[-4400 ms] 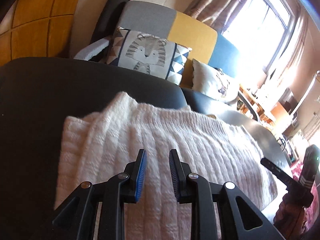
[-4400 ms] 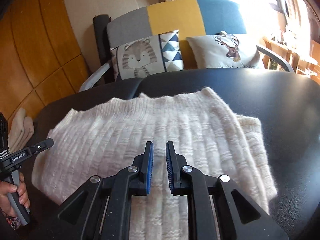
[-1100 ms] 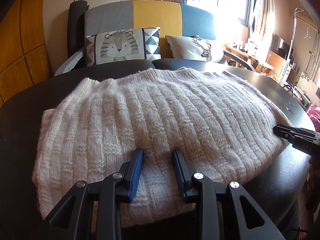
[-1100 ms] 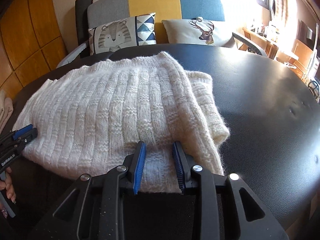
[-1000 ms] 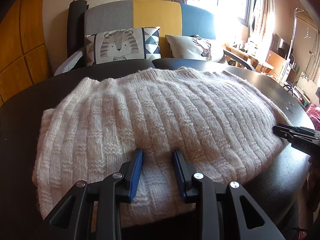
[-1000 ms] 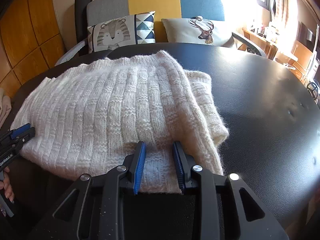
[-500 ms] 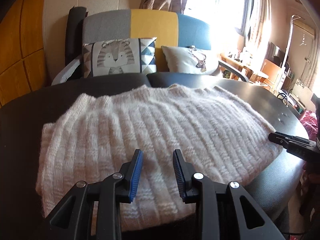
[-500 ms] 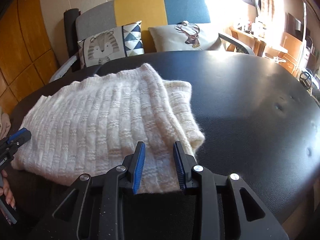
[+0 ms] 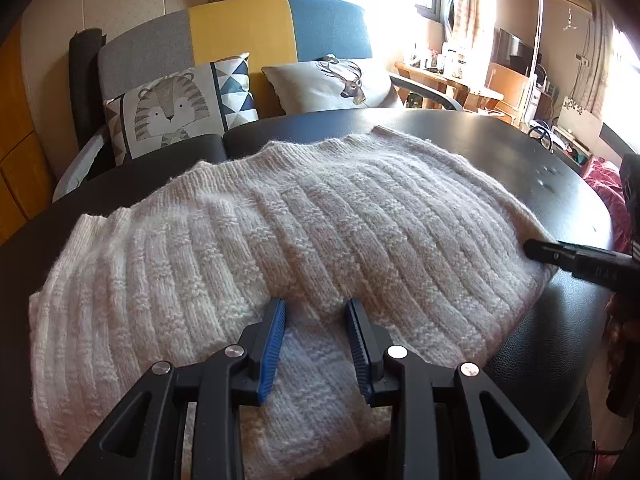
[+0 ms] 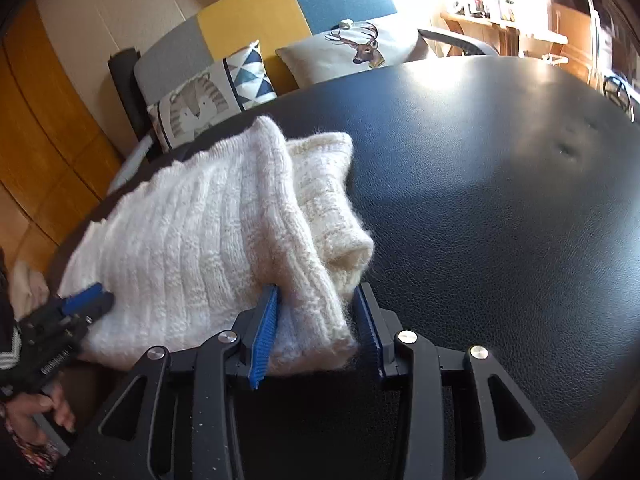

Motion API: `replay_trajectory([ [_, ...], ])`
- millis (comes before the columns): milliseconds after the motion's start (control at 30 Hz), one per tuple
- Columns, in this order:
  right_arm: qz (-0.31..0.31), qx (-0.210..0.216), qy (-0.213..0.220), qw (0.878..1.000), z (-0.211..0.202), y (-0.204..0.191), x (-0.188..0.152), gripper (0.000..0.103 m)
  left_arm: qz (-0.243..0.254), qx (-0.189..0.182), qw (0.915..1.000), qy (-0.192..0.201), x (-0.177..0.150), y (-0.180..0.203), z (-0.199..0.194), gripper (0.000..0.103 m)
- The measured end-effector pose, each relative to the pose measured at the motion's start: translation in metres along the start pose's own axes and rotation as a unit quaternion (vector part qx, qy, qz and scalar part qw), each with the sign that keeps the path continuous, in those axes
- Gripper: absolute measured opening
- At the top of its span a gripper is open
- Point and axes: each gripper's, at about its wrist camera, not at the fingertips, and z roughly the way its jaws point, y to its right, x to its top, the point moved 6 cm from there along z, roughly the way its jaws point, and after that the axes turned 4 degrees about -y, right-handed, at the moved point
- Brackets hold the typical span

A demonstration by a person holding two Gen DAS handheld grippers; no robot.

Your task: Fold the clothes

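A folded white ribbed knit sweater lies on the black leather-look table. My left gripper sits at the sweater's near edge, and the knit humps up between its blue pads. The right gripper's finger touches the sweater's right end. In the right wrist view that end of the sweater rises as a ridge, with a cream inner layer beside it. My right gripper is opening, with the fold still between its pads. The left gripper, held by a hand, is at the far end.
Beyond the table stands a grey, yellow and blue sofa with a tiger pillow and a deer pillow. Wood panelling lines the left wall. A cluttered desk stands by the window at the right.
The right jaws have spread wider around the fold. The right view has rolled and swung left, and the sweater's right end now stands up as a ridge. The left view has shifted slightly.
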Motion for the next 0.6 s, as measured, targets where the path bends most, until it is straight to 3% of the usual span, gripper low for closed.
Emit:
replay_trajectory([
  [167,-0.033,0.019,0.026,0.999,0.000,-0.017,0.032,0.041,-0.006,0.001,1.0000,-0.001,-0.001,0.001,0.001,0.032],
  [333,-0.070,0.005,-0.022,0.997,0.041,-0.028,0.045,0.041,-0.014,-0.003,0.9999,-0.004,-0.001,0.001,0.002,0.032],
  [367,-0.070,0.007,-0.033,0.997,0.049,-0.028,0.045,0.035,-0.013,-0.004,0.9999,-0.003,-0.002,0.001,0.002,0.032],
  [400,-0.066,0.013,-0.041,0.997,0.054,-0.028,0.044,0.021,-0.012,-0.004,0.9999,-0.003,-0.002,0.001,0.002,0.032],
  [467,-0.060,0.018,-0.039,0.997,0.055,-0.027,0.045,0.012,-0.009,-0.004,0.9999,-0.002,-0.002,0.001,0.002,0.032],
  [600,-0.031,0.010,-0.010,0.999,0.044,-0.017,0.050,0.007,-0.008,-0.005,1.0000,-0.001,-0.003,0.001,0.002,0.032],
])
